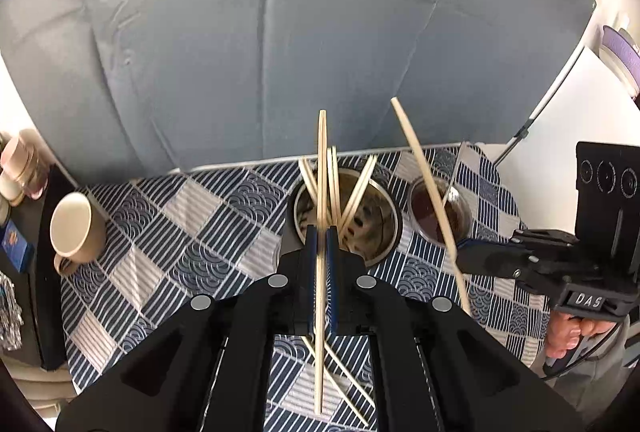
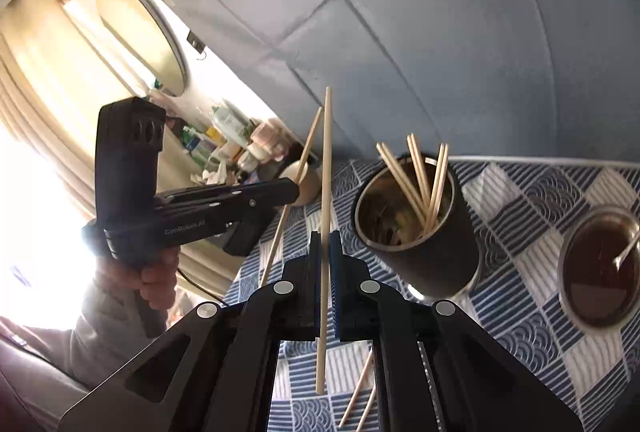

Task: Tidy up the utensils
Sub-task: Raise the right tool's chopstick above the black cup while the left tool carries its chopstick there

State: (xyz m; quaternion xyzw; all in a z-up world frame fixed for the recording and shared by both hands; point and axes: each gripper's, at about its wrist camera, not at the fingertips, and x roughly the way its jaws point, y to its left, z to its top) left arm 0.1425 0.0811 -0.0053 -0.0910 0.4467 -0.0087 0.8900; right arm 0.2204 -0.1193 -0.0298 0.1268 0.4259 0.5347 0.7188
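The left hand-held gripper was clamped narrow on a single wooden chopstick, held nearly upright above the patterned cloth covering the counter. The right hand-held gripper was likewise closed tight on a second chopstick, which stood almost vertical between its blue pads. In the left wrist view, the metal holder stood just beyond the left hand-held gripper, with several chopsticks leaning inside it. To its right sat a bowl of dark liquid with a spoon in it. More loose chopsticks lay on the cloth on the near side. A beige mug lay tipped at the far left.
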